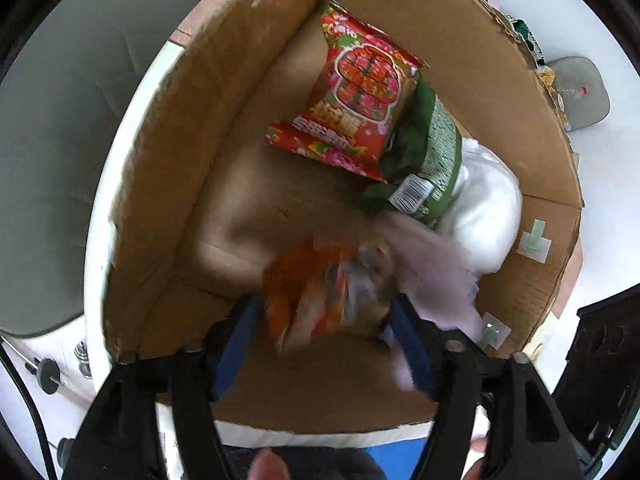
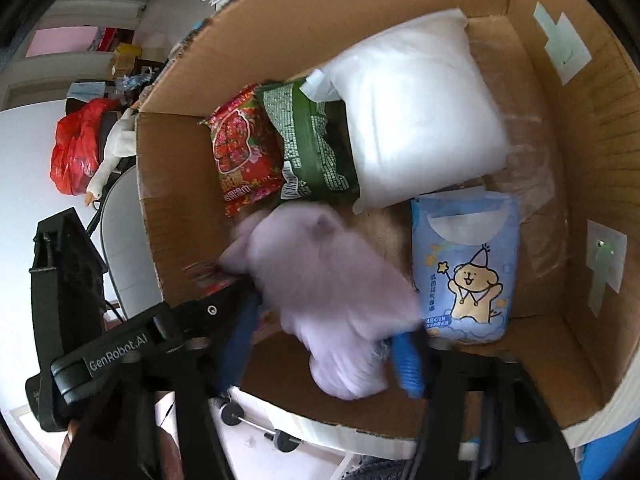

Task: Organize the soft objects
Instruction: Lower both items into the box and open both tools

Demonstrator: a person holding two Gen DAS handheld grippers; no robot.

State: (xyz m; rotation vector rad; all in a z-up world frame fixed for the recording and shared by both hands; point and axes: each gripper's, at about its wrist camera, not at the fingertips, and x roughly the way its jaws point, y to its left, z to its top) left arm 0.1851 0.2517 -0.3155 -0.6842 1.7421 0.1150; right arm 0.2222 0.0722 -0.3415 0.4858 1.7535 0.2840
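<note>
Inside the box (image 2: 168,184), left to right: a red packet (image 2: 244,152) by the left wall, its long axis running toward the far wall; a green bag (image 2: 316,148) overlapping it, likewise lengthwise; a white pillow (image 2: 416,112) in the far right corner; a blue pack (image 2: 466,264) standing along the right wall. The left gripper (image 1: 326,312) is clamped on a blurred orange packet (image 1: 316,288) near the front wall. The right gripper (image 2: 324,332) grips a lilac plush (image 2: 324,280), blurred, its length slanting toward the left wall
</note>
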